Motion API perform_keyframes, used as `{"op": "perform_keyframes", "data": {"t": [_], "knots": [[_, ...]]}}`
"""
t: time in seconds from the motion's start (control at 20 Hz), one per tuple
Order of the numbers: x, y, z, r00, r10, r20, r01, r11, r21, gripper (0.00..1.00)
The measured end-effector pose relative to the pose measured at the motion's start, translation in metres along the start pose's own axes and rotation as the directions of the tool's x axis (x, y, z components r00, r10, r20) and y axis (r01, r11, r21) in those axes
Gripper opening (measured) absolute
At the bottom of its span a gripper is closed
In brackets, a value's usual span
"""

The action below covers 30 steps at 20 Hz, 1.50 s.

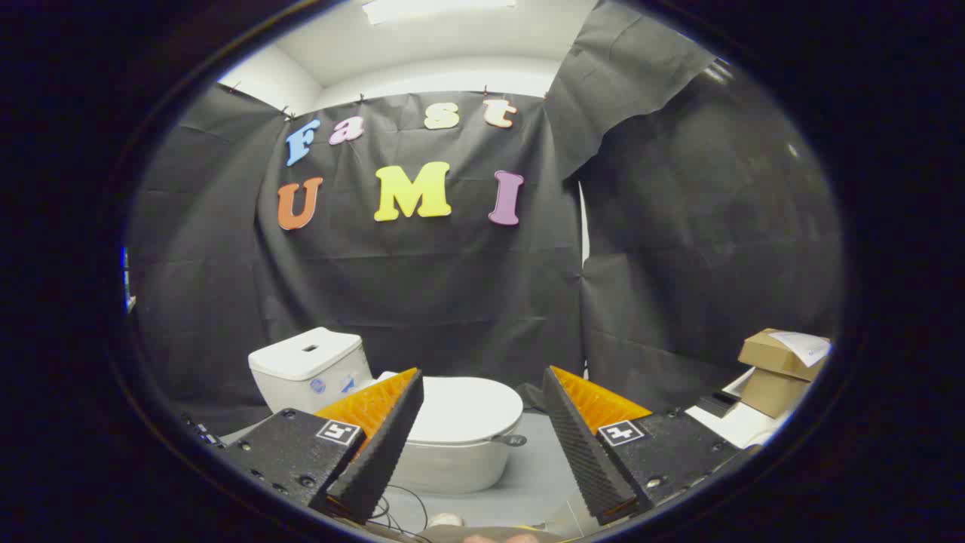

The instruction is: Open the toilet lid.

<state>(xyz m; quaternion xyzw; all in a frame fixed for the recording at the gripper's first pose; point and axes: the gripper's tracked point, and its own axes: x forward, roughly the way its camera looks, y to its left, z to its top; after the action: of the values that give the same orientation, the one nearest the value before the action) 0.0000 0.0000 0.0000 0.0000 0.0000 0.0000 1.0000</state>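
- Lid (pixel 461 407) is seen down flat on the toilet bowl (pixel 452 460), closed, lying between the two fingers and a little beyond their tips.
- A small tab (pixel 511 440) is seen at the lid's front edge, at about 3 o'clock from the bowl.
- The tank (pixel 309 369) is placed behind the bowl, at about 10 o'clock from the lid, with a slot in its top and small stickers on its front.
- The jaws (pixel 482 381) are held wide apart, with nothing between them but the view of the lid; neither finger is touching the toilet.
- The left finger (pixel 384 441) partly covers the bowl's near side; the right finger (pixel 580 445) is clear of it.
- Two stacked boxes (pixel 776 369) are seen well apart from the toilet, at 3 o'clock, on a white surface.
- Thin cables (pixel 403 513) are seen on the grey floor (pixel 528 483) just ahead of the bowl, at 6 o'clock.
- Black cloth (pixel 422 286) is hung as the wall behind the toilet.
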Motion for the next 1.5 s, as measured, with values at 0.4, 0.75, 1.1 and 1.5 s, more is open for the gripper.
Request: {"op": "perform_keyframes", "data": {"t": [0.4, 0.75, 1.1, 1.5], "knots": [[0.002, 0.002, 0.005, 1.0, 0.003, 0.002, -0.003, 1.0, 0.013, 0.99], [0.007, -0.004, -0.001, 1.0, 0.003, -0.019, -0.003, 0.999, 0.041, 0.99], [0.023, -0.019, -0.023, 0.996, -0.005, -0.094, 0.014, 0.995, 0.099, 0.99], [0.075, -0.047, -0.062, 0.97, -0.018, -0.241, 0.057, 0.986, 0.156, 0.99]]}}
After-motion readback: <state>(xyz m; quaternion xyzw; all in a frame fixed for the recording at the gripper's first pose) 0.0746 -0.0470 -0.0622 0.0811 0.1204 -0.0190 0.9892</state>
